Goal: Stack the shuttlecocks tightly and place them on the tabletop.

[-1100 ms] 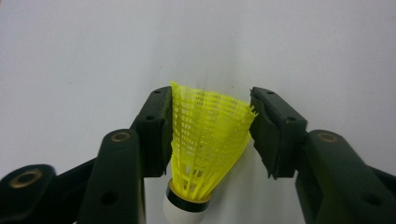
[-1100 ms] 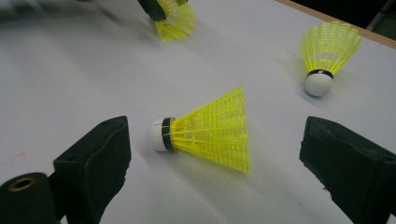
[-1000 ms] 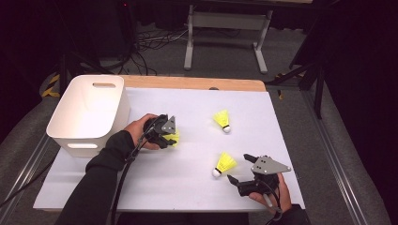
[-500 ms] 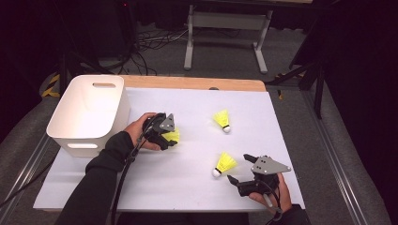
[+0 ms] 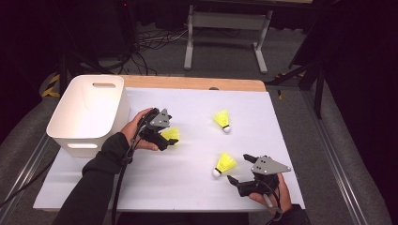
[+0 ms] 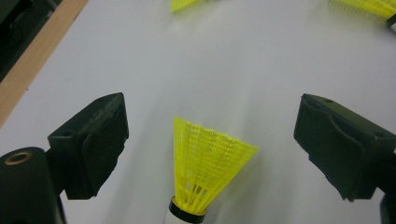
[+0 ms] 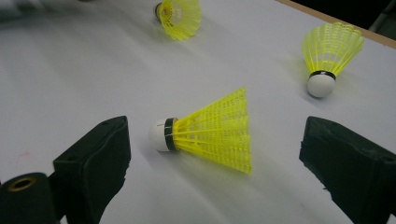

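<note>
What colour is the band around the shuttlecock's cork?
Black, between the white cork and yellow skirt of the shuttlecock, clearest in the right gripper view.

A yellow mesh-skirted shuttlecock [image 6: 205, 177] is lying on the white bench (cork toward the camera in the left gripper view), its skirt pointing away and untouched on either side.

The shuttlecock [image 6: 205, 175] between the left gripper's fingers [image 6: 95, 140] has its cork cut off by the bottom edge.

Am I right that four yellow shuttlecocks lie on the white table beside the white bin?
Not quite: the high view shows three shuttlecocks, one at the left tool, one farther back, one near the right tool. They lie on the white table beside the white bin.
</note>
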Motion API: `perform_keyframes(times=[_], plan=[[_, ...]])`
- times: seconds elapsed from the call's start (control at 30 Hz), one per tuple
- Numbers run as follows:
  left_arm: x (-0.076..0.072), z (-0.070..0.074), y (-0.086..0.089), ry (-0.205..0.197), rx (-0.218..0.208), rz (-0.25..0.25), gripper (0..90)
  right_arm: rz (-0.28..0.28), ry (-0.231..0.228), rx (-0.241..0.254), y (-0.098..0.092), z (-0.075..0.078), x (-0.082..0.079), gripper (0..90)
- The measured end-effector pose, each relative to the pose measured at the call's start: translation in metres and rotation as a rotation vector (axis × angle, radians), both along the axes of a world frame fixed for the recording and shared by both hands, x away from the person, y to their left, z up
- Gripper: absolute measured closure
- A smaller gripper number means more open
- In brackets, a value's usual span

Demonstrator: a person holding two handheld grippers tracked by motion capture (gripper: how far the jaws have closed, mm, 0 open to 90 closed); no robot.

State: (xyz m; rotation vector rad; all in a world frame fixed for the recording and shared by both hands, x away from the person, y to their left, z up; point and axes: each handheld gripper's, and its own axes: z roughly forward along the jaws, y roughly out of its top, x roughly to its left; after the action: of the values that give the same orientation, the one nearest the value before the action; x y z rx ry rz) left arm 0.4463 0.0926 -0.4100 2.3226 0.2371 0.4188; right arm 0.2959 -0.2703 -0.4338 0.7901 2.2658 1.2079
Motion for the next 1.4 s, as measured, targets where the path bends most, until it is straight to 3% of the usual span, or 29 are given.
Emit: perform_keyframes(times=[0.2,0.4,0.63,0.73,0.8,0.9,1.0,1.17,1.4], plan=[[-0.007,0.008,0.004,-0.033,-0.023,0.005,10.8,0.001,0.001,0.000,0.000,0.000,0.000,9.2],[-0.020,0.011,0.012,-0.051,-0.074,0.002,11.7,0.004,0.005,0.000,0.000,0.000,0.000,9.2],[-0.043,0.008,0.027,-0.116,-0.143,0.028,12.1,-0.005,-0.001,0.006,-0.001,0.001,0.000,9.2],[-0.058,0.007,0.040,-0.142,-0.201,0.045,12.3,-0.009,-0.005,0.003,-0.002,0.002,0.000,9.2],[-0.066,0.006,0.045,-0.173,-0.211,0.057,12.9,-0.010,-0.007,0.005,-0.001,0.002,0.000,9.2],[-0.073,0.006,0.049,-0.189,-0.225,0.067,12.9,-0.011,-0.010,0.007,-0.001,0.003,0.000,9.2],[-0.090,0.001,0.059,-0.223,-0.249,0.081,13.5,-0.010,-0.018,0.005,-0.001,0.004,0.000,9.2],[-0.105,-0.005,0.070,-0.236,-0.270,0.094,13.1,-0.014,-0.026,0.005,-0.002,0.004,0.000,9.2],[-0.113,-0.015,0.086,-0.241,-0.311,0.146,12.7,-0.013,-0.042,-0.001,-0.001,0.005,0.000,9.3]])
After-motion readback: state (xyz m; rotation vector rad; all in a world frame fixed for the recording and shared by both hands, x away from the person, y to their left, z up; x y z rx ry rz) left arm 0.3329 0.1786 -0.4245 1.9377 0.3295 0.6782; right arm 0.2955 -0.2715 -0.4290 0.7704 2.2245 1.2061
